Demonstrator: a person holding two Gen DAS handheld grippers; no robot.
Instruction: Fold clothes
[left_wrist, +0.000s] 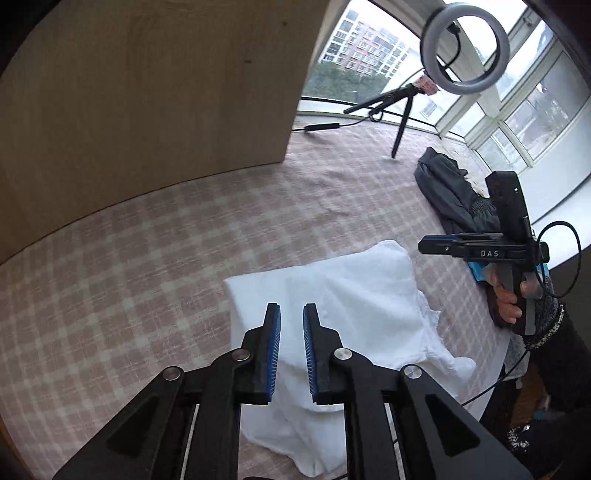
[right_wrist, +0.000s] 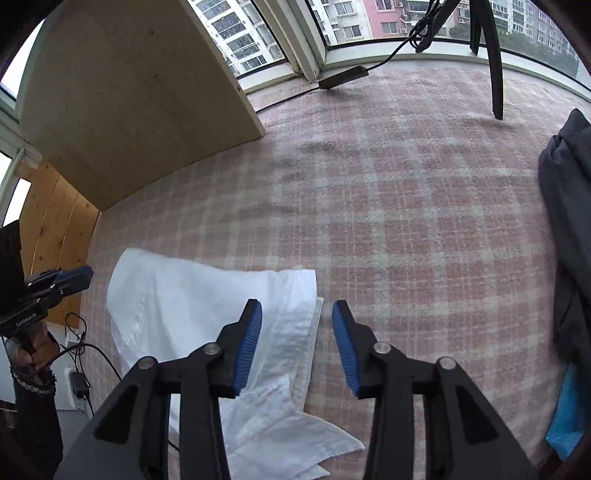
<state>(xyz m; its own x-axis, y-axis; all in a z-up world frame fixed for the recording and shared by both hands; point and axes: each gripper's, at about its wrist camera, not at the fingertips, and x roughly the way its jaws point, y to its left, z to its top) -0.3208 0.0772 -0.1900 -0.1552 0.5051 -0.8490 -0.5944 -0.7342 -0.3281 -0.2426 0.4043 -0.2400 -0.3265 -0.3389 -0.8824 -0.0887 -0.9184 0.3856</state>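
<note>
The white thin cotton garment (right_wrist: 177, 306) lies partly doubled over on the pink-and-cream checked bed cover (right_wrist: 406, 229), its thicker banded edge and a loose flap nearest the right hand-held gripper (right_wrist: 297, 339); that gripper hangs over the edge with jaws parted and empty; the left hand-held gripper (left_wrist: 291, 350) hovers above the cloth, its jaws a narrow gap apart, holding nothing. The fabric looks light, limp and crease-prone; the firmer banded hem or a corner seems the best hold.
</note>
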